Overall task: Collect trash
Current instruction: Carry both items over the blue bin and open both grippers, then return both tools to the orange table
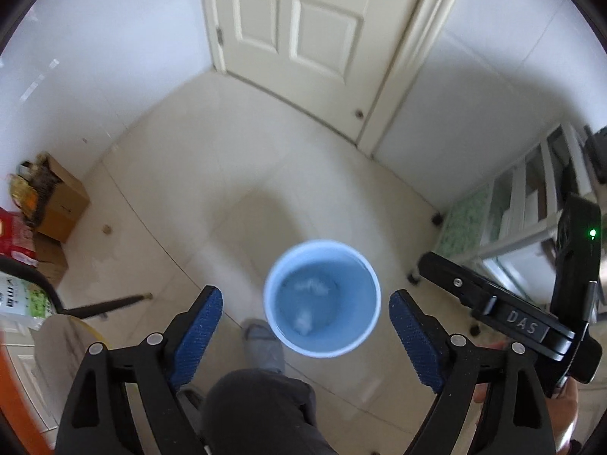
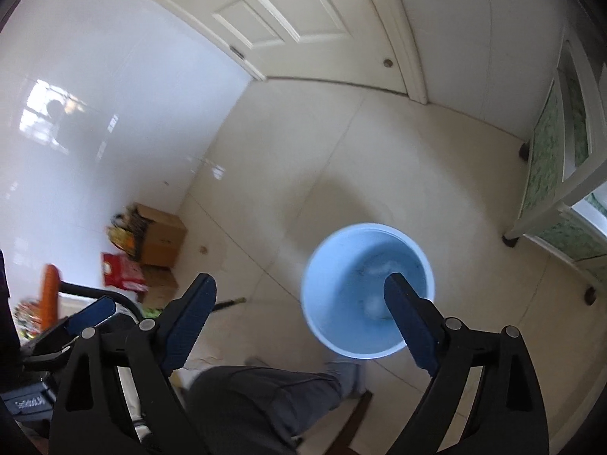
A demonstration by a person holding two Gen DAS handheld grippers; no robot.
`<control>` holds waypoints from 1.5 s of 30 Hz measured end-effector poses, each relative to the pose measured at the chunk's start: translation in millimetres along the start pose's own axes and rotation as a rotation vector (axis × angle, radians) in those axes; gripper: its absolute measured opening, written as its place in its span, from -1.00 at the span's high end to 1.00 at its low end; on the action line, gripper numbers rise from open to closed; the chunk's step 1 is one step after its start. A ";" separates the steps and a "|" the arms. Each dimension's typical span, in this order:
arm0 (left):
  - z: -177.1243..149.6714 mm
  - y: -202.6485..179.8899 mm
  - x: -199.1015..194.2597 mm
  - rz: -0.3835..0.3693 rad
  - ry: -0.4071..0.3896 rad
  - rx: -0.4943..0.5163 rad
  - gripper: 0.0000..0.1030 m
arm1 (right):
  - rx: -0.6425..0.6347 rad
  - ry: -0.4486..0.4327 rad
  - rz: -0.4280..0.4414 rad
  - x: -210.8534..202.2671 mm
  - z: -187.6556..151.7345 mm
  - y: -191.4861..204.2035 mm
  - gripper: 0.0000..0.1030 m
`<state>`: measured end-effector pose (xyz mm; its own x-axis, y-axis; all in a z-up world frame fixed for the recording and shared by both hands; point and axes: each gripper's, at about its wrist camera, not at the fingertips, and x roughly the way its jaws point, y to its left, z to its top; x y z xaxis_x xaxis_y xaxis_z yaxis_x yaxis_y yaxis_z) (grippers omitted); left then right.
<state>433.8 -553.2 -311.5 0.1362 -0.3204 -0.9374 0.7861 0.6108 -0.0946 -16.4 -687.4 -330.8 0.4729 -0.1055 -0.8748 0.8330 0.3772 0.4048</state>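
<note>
A light blue bin [image 1: 356, 295] stands on the tiled floor right below both grippers. Crumpled white trash [image 1: 305, 322] lies at its bottom, also visible as white trash [image 2: 373, 307] in the right wrist view. My left gripper [image 1: 305, 295] hangs open above the bin with nothing between its blue pads. My right gripper [image 2: 299, 278] is open and empty too, its right finger [image 2: 406, 314] reaching over the bin [image 2: 334, 303]. The right gripper's black body [image 1: 512, 314] shows at the right of the left wrist view.
The person's dark trouser leg [image 1: 258, 409] and a grey slipper [image 1: 263, 345] are just beside the bin. A cardboard box [image 1: 62, 197] and a red pack [image 2: 121, 273] sit by the left wall. A white cabinet [image 1: 504, 208] stands at the right, a closed door [image 1: 296, 26] beyond.
</note>
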 end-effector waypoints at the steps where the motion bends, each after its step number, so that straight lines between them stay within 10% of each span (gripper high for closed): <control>1: -5.6 2.0 -11.0 0.003 -0.019 -0.006 -0.68 | 0.001 -0.013 0.014 -8.1 -0.5 4.8 -0.80; 20: -145.3 58.6 -284.2 0.176 -0.528 -0.259 -0.89 | -0.536 -0.387 0.146 -174.6 -92.9 251.9 -1.00; 29: -286.4 38.3 -384.1 0.349 -0.679 -0.441 -0.94 | -0.700 -0.421 0.282 -224.4 -157.6 347.0 -1.00; 35: -405.9 0.4 -403.5 0.491 -0.721 -0.534 -0.96 | -0.862 -0.439 0.332 -231.7 -216.2 404.3 -1.00; 45: -495.9 -43.1 -419.8 0.616 -0.767 -0.639 -0.97 | -1.037 -0.450 0.407 -239.4 -286.6 454.5 -1.00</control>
<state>43.8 -86.0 -80.0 0.8874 -0.0626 -0.4568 0.0443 0.9977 -0.0506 166.7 -227.1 -13.7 0.8778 -0.0412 -0.4772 0.0698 0.9967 0.0422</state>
